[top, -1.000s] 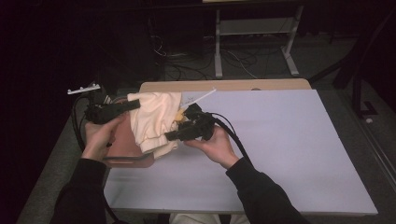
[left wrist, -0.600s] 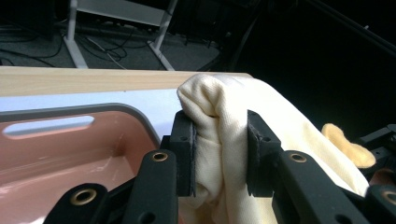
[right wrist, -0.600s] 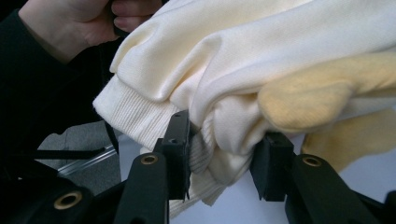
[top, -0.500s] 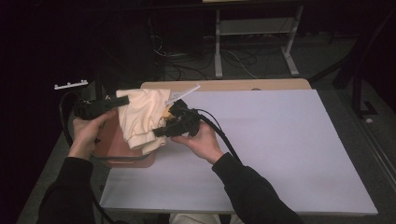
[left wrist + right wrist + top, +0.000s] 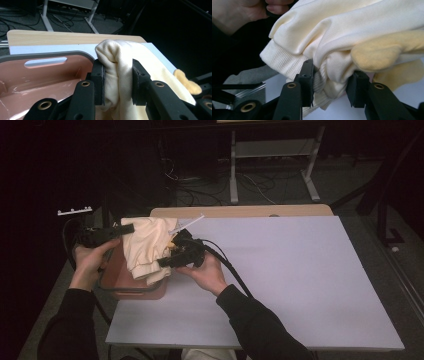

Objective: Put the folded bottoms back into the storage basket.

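A cream-coloured garment [image 5: 145,245] with a ribbed hem and a yellow patch hangs bunched between my two grippers, over the left end of the table. My left gripper [image 5: 126,228] is shut on a thick fold of the garment [image 5: 117,67], just above a pink plastic basin [image 5: 45,75]. My right gripper [image 5: 167,261] is shut on another bunch of the garment [image 5: 332,75], near its hem and the yellow patch [image 5: 377,53]. In the high view the basin [image 5: 122,282] sits at the table's left edge, partly under the cloth.
The table has a pale lilac top [image 5: 290,280] with a wooden strip [image 5: 240,211] along its far edge. A black cable [image 5: 235,270] trails from the right gripper across the table. White metal frame legs [image 5: 272,165] and cables lie on the dark floor beyond.
Both hands have carried the garment to the left, toward and over the basin. The grips on the cloth look the same.
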A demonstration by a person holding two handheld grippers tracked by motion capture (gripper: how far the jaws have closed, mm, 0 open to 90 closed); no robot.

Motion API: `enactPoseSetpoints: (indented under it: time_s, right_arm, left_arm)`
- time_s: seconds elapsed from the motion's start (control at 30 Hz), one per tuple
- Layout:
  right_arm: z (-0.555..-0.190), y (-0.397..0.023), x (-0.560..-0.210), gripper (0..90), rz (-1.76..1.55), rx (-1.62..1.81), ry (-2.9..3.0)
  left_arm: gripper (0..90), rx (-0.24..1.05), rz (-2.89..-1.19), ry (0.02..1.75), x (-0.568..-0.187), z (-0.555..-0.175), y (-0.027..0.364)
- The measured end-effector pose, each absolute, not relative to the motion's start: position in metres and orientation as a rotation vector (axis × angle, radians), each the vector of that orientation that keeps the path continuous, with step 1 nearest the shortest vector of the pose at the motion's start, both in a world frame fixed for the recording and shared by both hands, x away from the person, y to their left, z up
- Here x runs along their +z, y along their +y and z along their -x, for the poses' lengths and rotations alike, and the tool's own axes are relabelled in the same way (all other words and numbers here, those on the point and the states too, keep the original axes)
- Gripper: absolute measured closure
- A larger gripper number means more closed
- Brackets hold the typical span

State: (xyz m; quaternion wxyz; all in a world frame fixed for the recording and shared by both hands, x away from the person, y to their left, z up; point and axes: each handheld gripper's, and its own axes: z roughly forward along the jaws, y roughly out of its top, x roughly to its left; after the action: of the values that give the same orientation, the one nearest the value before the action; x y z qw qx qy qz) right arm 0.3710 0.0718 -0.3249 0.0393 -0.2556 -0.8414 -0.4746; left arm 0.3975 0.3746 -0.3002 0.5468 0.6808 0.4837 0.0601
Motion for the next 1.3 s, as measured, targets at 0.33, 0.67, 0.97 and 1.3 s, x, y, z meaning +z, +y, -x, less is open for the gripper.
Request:
enactPoseSetpoints:
  time_s: [0.33, 0.67, 0.97, 1.3]
  right_arm:
    - [-0.382, 0.087, -0.339, 60.7, 0.8, -1.46, -2.564]
    - [-0.388, 0.112, -0.354, 60.6, 0.806, -1.441, -2.597]
    - [-0.394, 0.126, -0.364, 59.9, 0.818, -1.418, -2.599]
    - [-0.397, 0.134, -0.372, 58.5, 0.841, -1.37, -2.646]
  left_arm:
    - [68.6, 0.151, -1.618, 1.195, -0.309, -0.406, 0.387]
    - [68.6, 0.158, -1.593, 1.255, -0.324, -0.415, 0.403]
    - [68.4, 0.155, -1.593, 1.296, -0.339, -0.421, 0.414]
    - [67.1, 0.14, -1.631, 1.342, -0.351, -0.433, 0.416]
